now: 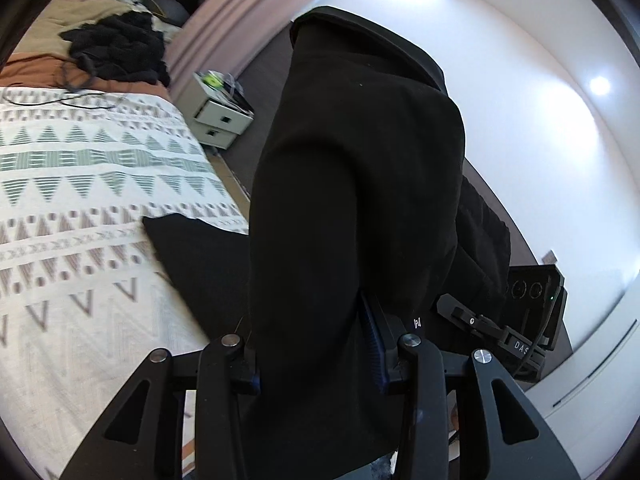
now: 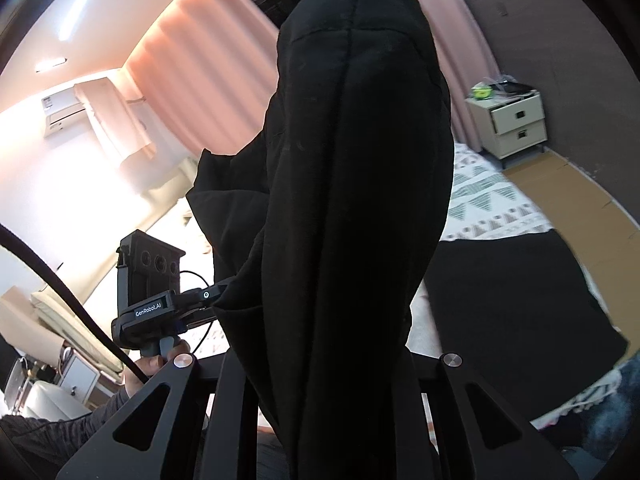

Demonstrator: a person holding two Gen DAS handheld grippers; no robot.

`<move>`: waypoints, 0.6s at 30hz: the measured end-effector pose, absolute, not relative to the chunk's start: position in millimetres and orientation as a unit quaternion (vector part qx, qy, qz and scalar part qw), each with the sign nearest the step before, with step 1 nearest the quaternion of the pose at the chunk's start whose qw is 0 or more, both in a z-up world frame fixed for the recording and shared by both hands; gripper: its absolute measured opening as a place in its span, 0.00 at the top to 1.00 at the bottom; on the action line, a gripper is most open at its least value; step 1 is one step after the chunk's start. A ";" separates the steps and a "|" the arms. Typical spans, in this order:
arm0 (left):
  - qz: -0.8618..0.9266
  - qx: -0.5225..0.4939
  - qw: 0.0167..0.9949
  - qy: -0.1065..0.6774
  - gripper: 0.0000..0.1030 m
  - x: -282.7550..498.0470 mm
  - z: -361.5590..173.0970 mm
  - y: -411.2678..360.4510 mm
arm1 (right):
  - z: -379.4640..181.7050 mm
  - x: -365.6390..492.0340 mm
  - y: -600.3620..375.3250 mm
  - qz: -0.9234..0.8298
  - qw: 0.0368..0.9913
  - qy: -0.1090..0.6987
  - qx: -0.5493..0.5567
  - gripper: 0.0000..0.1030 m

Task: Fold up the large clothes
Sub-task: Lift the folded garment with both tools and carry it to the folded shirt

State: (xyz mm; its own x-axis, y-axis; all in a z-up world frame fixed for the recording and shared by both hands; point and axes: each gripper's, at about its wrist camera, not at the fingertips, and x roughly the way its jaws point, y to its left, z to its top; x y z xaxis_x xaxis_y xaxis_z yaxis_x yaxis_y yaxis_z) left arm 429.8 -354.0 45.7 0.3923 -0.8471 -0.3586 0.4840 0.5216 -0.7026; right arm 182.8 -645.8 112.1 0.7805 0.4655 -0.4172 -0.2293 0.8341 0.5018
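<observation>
Both the left gripper (image 1: 318,364) and right gripper (image 2: 320,368) clamp the black garment (image 1: 352,184), lifted above the patterned bed (image 1: 80,184). Its free end lies on the bed at the left view's seven o'clock.

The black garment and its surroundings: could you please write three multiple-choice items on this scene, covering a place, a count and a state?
1. Where does the heap of dark clothes lie?
A. on the far end of the bed
B. on the nightstand
C. on the floor

2. How many drawer fronts does the nightstand show?
A. one
B. two
C. four

3. How is the black garment held?
A. lying flat, untouched
B. by the left gripper alone
C. clamped by both the left gripper and the right gripper

Answers: 1 A, it sits on the bed near its far end; 2 B, two stacked fronts show; 3 C, cloth rises between each gripper's fingers.
</observation>
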 end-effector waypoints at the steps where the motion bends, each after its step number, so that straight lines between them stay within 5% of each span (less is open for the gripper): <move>1: -0.423 -0.252 0.792 0.362 0.62 432.7 44.9 -360.7 | 115.3 178.9 -653.1 0.181 0.921 0.272 0.214 0.86; 18: -0.494 -0.239 0.732 0.403 0.62 493.6 29.5 -472.7 | 148.7 174.1 -672.9 0.117 0.924 0.299 0.208 0.86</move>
